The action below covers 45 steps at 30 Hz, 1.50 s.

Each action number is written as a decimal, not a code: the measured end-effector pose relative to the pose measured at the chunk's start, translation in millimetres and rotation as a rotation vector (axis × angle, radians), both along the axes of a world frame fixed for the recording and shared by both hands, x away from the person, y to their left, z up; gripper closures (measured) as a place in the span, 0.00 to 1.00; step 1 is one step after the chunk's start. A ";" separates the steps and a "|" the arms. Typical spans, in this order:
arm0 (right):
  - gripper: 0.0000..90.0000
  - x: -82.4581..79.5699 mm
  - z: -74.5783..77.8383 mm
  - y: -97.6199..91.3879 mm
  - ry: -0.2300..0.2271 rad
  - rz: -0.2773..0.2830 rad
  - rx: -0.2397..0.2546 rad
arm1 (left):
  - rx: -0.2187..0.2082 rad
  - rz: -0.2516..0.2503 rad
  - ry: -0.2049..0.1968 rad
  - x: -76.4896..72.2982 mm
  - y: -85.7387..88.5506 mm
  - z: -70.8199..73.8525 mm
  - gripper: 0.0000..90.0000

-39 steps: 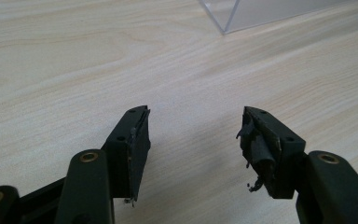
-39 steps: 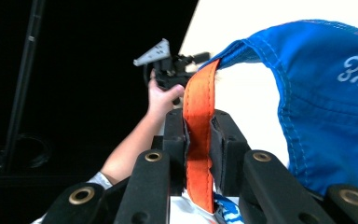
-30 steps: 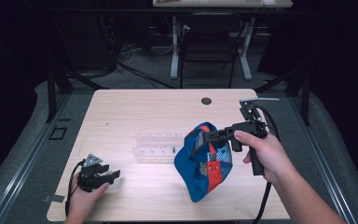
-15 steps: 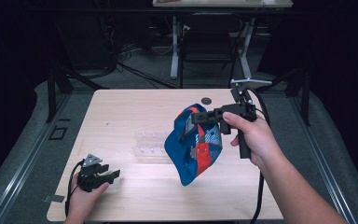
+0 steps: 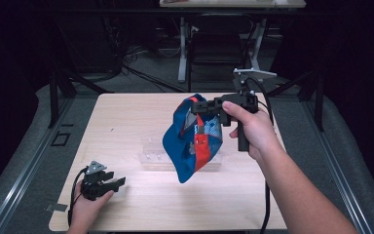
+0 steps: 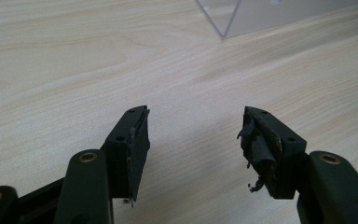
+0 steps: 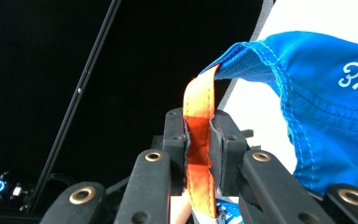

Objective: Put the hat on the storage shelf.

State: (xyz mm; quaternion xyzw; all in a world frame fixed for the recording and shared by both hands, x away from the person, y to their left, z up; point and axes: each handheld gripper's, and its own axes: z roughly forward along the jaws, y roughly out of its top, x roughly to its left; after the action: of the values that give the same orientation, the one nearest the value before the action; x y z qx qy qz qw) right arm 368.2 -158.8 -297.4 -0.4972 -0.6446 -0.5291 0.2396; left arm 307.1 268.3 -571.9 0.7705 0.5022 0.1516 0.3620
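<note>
High view: pale wood table [image 5: 126, 117], dark room; right fingers [image 5: 200, 107] pinching cap [image 5: 190, 146], left fingers [image 5: 112, 183] spread.

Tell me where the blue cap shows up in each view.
High view: cap hangs mid-frame, over the table, from the right gripper.
Left gripper view: the cap is not in it.
Right gripper view: cap at right, its orange strap pinched between the jaws.
Shared landmark: the clear box, also at the top of the left gripper view.
</note>
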 end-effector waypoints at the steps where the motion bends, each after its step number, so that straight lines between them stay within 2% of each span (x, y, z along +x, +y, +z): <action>1: 0.87 3.7 0.5 1.6 0.003 -0.001 0.006 | -0.002 -0.001 -0.001 0.1 0.1 0.0 0.47; 12: 0.87 20.5 -0.4 12.7 0.007 -0.035 0.004 | 0.004 -0.011 0.009 -0.1 0.1 1.3 0.47; 21: 0.87 35.1 -5.0 19.2 0.005 -0.103 0.002 | -0.001 -0.011 0.005 0.0 0.4 1.5 0.47; 29: 0.87 42.4 -12.2 11.8 0.004 -0.185 0.000 | 0.003 -0.013 0.005 0.1 0.3 1.6 0.47; 37: 0.87 43.0 -23.5 4.3 0.018 -0.237 -0.008 | 0.003 -0.007 -0.004 0.2 -0.4 1.0 0.47; 45: 0.87 42.5 -31.4 1.8 0.031 -0.251 -0.021 | 0.003 -0.006 -0.004 0.3 -0.7 0.9 0.47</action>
State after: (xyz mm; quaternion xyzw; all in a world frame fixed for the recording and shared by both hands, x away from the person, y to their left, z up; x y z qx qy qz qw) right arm 410.7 -157.0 -328.8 -0.5846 -0.5789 -0.5405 0.1760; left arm 307.4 267.6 -571.0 0.7723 0.4989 0.1529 0.3623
